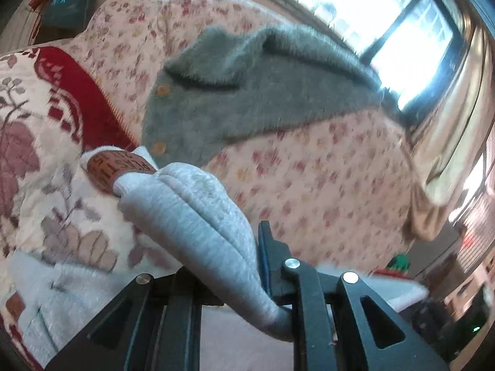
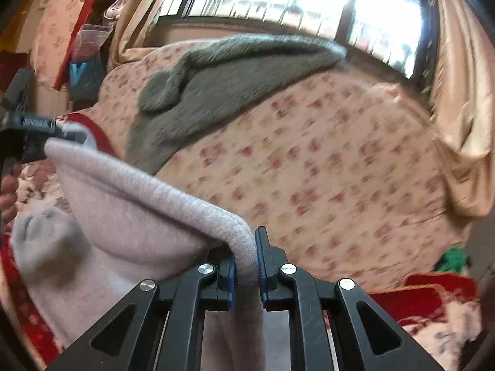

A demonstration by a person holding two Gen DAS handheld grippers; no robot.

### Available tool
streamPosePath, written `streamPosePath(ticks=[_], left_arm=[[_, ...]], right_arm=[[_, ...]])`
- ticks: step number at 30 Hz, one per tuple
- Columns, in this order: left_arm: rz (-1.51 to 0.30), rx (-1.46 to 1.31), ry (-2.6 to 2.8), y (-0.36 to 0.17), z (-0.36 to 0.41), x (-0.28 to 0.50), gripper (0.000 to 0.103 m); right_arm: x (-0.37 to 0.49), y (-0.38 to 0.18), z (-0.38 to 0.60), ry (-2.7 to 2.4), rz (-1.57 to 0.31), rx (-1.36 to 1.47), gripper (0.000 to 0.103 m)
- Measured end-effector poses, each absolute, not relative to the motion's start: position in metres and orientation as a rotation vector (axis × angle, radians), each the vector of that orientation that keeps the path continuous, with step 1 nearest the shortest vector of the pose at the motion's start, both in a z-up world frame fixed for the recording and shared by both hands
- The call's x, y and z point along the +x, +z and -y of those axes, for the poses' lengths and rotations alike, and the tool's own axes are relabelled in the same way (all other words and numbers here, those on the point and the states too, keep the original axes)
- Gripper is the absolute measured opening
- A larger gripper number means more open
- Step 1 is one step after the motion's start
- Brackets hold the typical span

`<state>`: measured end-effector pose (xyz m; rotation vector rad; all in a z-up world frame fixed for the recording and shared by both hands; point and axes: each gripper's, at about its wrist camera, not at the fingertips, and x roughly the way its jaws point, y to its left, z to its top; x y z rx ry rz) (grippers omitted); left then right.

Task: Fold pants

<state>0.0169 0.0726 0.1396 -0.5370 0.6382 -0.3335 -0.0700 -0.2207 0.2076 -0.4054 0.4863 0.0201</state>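
Observation:
The pants (image 1: pixel 191 210) are light grey fleece with a brown printed label (image 1: pixel 114 167) at one end. In the left wrist view my left gripper (image 1: pixel 247 262) is shut on a bunched fold of them; the cloth hides its left finger. In the right wrist view my right gripper (image 2: pixel 246 266) is shut on the rolled edge of the pants (image 2: pixel 133 216), blue pads pressing both sides. The edge stretches from there up and left to the left gripper (image 2: pixel 37 136), which holds its other end. The rest of the pants hangs below and lies on the bed.
A fuzzy grey cardigan (image 1: pixel 247 99) with orange buttons lies across the pink floral quilt (image 1: pixel 324 185), seen too in the right wrist view as the cardigan (image 2: pixel 232 77). A red and cream leaf-patterned blanket (image 1: pixel 46 160) lies at the left. A bright window (image 2: pixel 278 0) and gold curtains (image 2: pixel 464 108) stand behind the bed.

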Motion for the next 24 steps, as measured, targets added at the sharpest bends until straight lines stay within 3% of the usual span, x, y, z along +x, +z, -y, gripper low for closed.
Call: streamPosePath(ticks=[6, 11, 18, 24], left_arm=[[-0.845, -0.488, -0.188, 0.061, -0.111, -0.036, 0.015], [-0.926, -0.556, -0.136, 0.026, -0.14, -0.067, 0.015], [-0.907, -0.644, -0.115, 0.016, -0.159, -0.08, 0.03], [-0.903, -0.49, -0.053, 0.026, -0.147, -0.084, 0.03]], right_arm=[[-0.121, 0.132, 0.18, 0.209, -0.623, -0.56, 0.011], [-0.153, 0.082, 0.151, 0.335, -0.707, -0.686, 0.011], [-0.16, 0.061, 0.145, 0.371, -0.765, -0.709, 0.014], [-0.159, 0.034, 0.146, 0.398, -0.865, -0.664, 0.018]])
